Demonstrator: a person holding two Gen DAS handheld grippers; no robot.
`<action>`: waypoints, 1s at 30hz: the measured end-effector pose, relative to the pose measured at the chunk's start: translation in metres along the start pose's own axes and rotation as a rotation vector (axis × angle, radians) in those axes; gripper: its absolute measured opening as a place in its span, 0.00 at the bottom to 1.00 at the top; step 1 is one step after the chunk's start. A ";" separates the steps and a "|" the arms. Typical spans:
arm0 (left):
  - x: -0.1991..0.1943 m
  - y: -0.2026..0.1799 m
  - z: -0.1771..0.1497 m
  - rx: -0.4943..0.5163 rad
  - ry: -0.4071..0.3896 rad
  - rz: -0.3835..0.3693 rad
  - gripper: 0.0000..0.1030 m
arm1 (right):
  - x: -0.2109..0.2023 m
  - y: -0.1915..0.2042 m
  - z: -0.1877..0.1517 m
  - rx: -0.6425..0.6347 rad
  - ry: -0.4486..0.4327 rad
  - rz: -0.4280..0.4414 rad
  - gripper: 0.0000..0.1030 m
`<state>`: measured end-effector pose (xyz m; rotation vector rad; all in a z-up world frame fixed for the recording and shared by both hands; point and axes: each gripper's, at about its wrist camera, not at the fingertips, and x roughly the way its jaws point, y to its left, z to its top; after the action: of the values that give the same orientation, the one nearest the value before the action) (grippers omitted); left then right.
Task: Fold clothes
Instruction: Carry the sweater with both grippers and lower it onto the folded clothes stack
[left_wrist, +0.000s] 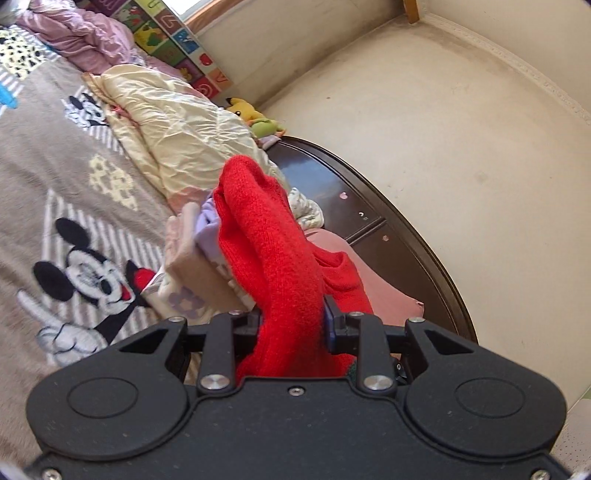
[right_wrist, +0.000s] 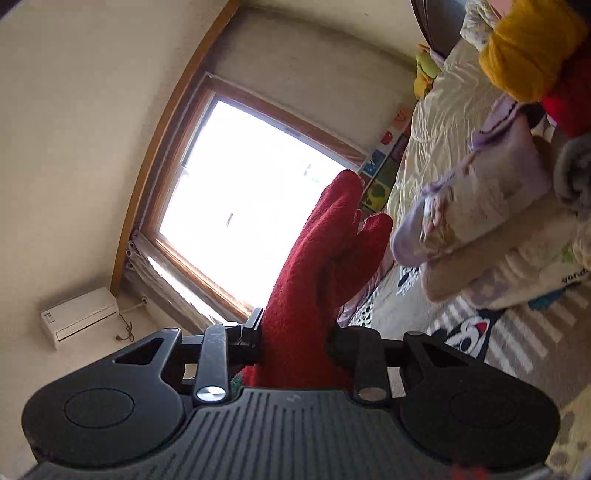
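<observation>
Left gripper: the left gripper has its 2 fingers closed on a bunch of the red knitted garment; the cloth fills the gap between them.
Right gripper: the right gripper also has its 2 fingers pressed onto red knitted cloth, which stands up between them; in this view it looks darker against the bright window.
Red garment, position: it is lifted above the bed and not lying flat. In the left wrist view it rises from the fingers, makes a rounded fold at the top and hangs down again on the right side.
Same piece or not: I cannot tell from the pictures if both grippers hold 1 garment or 2.
Folded pile: a stack of folded clothes, beige and pale purple, sits on the bed just beside the red garment; in the right wrist view it is to the right of the gripper.
Bed cover: a beige blanket with cartoon mouse figures lies under the pile.
Other bedding: a crumpled cream quilt and a pink quilt lie further back.
Headboard: dark wood, against the wall.
Toys: a yellow plush near the headboard.
Top corner, right wrist view: a mustard yellow knit piece.
</observation>
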<state>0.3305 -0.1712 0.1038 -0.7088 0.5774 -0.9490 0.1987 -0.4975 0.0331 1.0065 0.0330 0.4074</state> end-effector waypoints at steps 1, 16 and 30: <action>0.018 -0.007 0.011 0.022 0.007 -0.020 0.26 | 0.002 -0.004 0.015 -0.015 -0.023 0.001 0.32; 0.217 0.055 0.049 -0.094 0.143 0.223 0.46 | 0.085 -0.077 0.118 -0.115 -0.192 -0.380 0.59; 0.153 0.061 0.024 -0.123 0.056 0.176 0.54 | 0.073 -0.034 0.070 -0.550 -0.290 -0.598 0.60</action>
<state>0.4505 -0.2742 0.0523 -0.7294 0.7403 -0.7762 0.2920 -0.5452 0.0542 0.4647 -0.0384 -0.2739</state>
